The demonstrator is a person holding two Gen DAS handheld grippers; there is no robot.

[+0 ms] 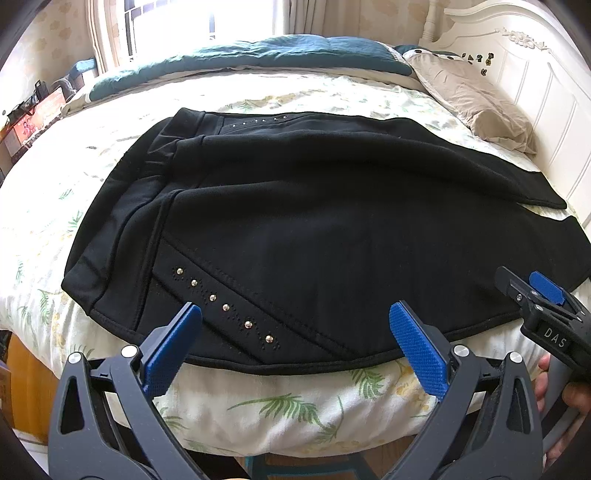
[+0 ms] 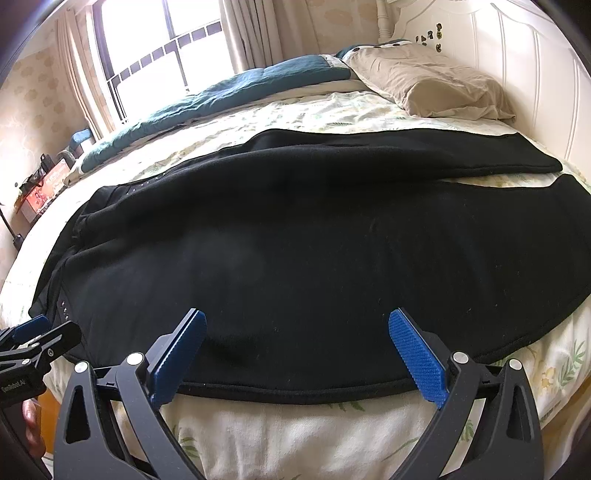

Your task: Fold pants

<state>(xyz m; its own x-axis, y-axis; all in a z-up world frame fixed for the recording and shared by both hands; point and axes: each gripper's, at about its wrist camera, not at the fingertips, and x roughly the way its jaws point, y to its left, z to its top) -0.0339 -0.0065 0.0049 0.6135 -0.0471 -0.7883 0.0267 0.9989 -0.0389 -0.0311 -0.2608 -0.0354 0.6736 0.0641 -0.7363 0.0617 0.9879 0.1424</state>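
Two grippers hover side by side at the near edge of a bed point(image 1: 258, 413), and both have their blue-padded fingers spread wide with nothing between them. Black pants point(image 1: 295, 229) lie spread flat across the leaf-print bedsheet, waistband to the left and legs running to the right toward the white headboard point(image 1: 535, 74). In the left wrist view, the left gripper point(image 1: 295, 347) sits just over the near hem line of the pants, its left finger point(image 1: 173, 350) beside a slanted row of metal studs point(image 1: 225, 306) on the pocket seam, its right finger point(image 1: 417, 354) over plain black cloth; neither pad appears to pinch the fabric. The right gripper point(image 1: 543, 291) shows at the far right of that view, near the edge of the nearer leg, with a hand point(image 1: 561, 398) below it on the handle. In the right wrist view, the right gripper point(image 2: 295, 358) hangs over the near edge of the nearer leg, fingers released, the black hem passing just under the tips. The farther leg ends flat near a beige pillow point(image 2: 424, 85). A teal blanket point(image 2: 221, 92) lies bunched along the far side of the bed under the window point(image 2: 159, 33).
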